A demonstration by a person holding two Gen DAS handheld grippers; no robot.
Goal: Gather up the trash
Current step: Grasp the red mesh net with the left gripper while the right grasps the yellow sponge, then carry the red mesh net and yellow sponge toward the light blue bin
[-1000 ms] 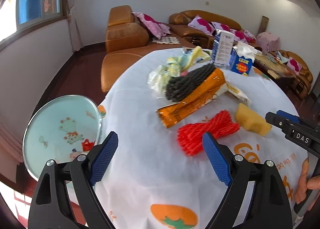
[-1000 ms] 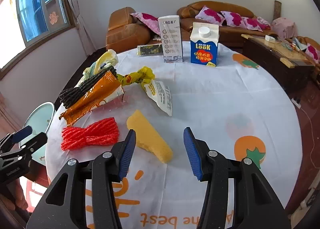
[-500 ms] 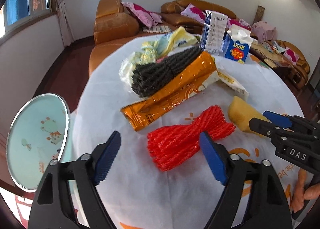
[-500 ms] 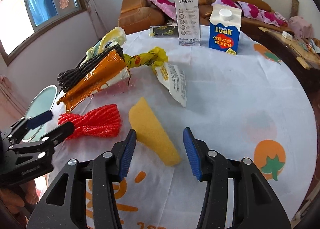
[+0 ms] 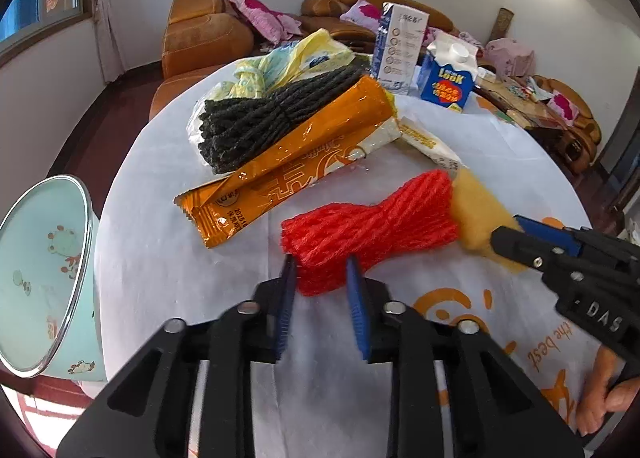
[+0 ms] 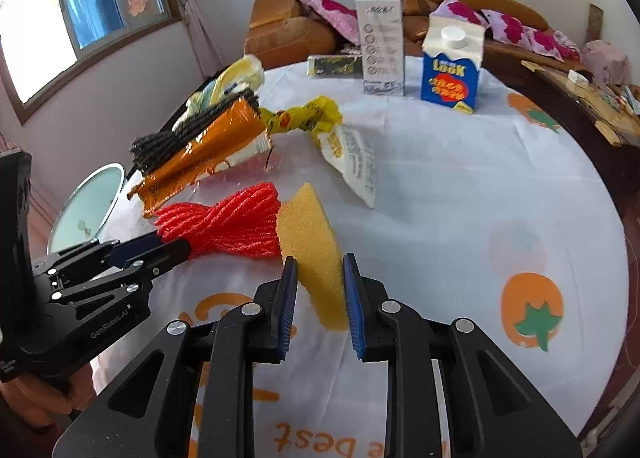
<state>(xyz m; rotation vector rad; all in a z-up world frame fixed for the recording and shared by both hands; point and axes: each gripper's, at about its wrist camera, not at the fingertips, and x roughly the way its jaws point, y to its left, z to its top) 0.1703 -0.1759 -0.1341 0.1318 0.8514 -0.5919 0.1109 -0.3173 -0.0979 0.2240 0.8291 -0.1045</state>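
A red foam net [image 5: 372, 226] lies on the round white-clothed table [image 5: 160, 266]. My left gripper [image 5: 320, 270] is closing on the net's near end, and both blue pads press into it. Touching the net's right side is a yellow sponge wedge [image 6: 308, 230]. My right gripper [image 6: 318, 270] is closing on the wedge's near end, pads against its sides. In the left wrist view the right gripper [image 5: 508, 232] comes in from the right onto the sponge [image 5: 476, 210]. The right wrist view has the left gripper [image 6: 160, 248] at the net [image 6: 232, 218].
Behind the net lie an orange wrapper [image 5: 288, 174], a black foam net [image 5: 260, 122], a pale yellow bag [image 5: 296, 62] and a white wrapper [image 6: 352, 162]. A blue milk carton [image 6: 452, 70] and a white box [image 6: 382, 46] stand at the back. A mint bin [image 5: 40, 258] sits beside the table's left edge.
Both grippers have gone from wide apart to pinched. The left one moved forward onto the red net's end; the right one closed on the yellow sponge, which now touches the net.
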